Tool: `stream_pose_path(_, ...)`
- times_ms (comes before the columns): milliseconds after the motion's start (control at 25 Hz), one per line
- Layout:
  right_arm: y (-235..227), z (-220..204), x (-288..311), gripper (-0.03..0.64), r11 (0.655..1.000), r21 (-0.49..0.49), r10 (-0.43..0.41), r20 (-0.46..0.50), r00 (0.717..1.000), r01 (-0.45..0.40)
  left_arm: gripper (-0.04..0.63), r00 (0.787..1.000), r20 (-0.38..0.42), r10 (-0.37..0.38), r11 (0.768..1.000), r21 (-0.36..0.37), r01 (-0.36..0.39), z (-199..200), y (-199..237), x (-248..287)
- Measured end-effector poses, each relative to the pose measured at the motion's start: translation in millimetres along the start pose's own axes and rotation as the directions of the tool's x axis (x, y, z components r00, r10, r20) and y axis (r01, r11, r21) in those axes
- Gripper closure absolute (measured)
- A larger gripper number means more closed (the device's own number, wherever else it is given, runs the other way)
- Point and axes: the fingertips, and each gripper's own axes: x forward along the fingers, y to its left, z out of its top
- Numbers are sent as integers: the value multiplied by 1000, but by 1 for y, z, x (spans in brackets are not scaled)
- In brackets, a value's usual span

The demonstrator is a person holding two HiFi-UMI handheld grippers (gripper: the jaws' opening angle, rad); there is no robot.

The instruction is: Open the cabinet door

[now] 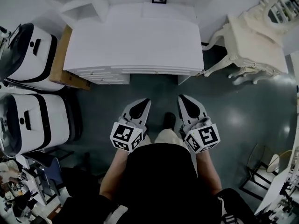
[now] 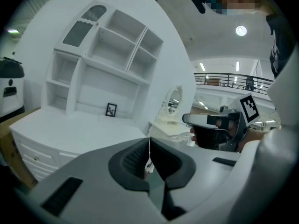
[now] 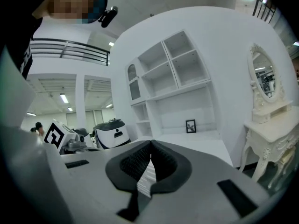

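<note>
1. Only from head view: white cabinet (image 1: 135,41) seen top-down, drawer fronts (image 1: 110,74) along its near edge. Cardboard box (image 1: 60,62) tight against cabinet's left side. Two white-and-black machines (image 1: 28,55) further left. Cream vanity table (image 1: 252,48) just right of cabinet.
2. Only from left gripper view: cabinet's shelved upper part face-on, arched grey panel (image 2: 84,26) at top left. Unclear whether that panel is the door; no door made out on lower front either.
3. Only from right gripper view: oval mirror (image 3: 262,80) upright above vanity table.
4. Common to all three: small framed picture (image 3: 190,126) at back of cabinet top.
5. Left gripper (image 1: 145,100): closed, pads together, nothing between. Pointed at cabinet, tipped slightly down, held out in front of waist.
6. Right gripper (image 1: 181,97): closed and empty too. Roughly parallel to left, near beside it, tips apart from cabinet front.
7. Forearms low, flanking black-clothed torso; shoe (image 1: 169,120) between the two grippers.
8. Open dark floor (image 1: 229,120) between tips and cabinet's near edge. More free floor rightward below vanity table. Left side crowded by machines. Chair frame (image 1: 261,169) at lower right.
</note>
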Motion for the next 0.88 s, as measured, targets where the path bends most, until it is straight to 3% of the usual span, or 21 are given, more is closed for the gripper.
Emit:
stream_pose_path(280,-54,-2,5,598,994,2,110,-36,993,-110,572,997,9,82,995,-48,-82,-6,-23,59)
stream_pose_path(640,-100,-27,10,598,971,33,240,-130,962,-237,572,980,18,199,974,-110,-196,-24,-28,116)
stream_pose_path(880,-120,-47,17,598,963,52,270,-167,948,-265,571,966,7,258,960,-120,-255,-47,-19,132)
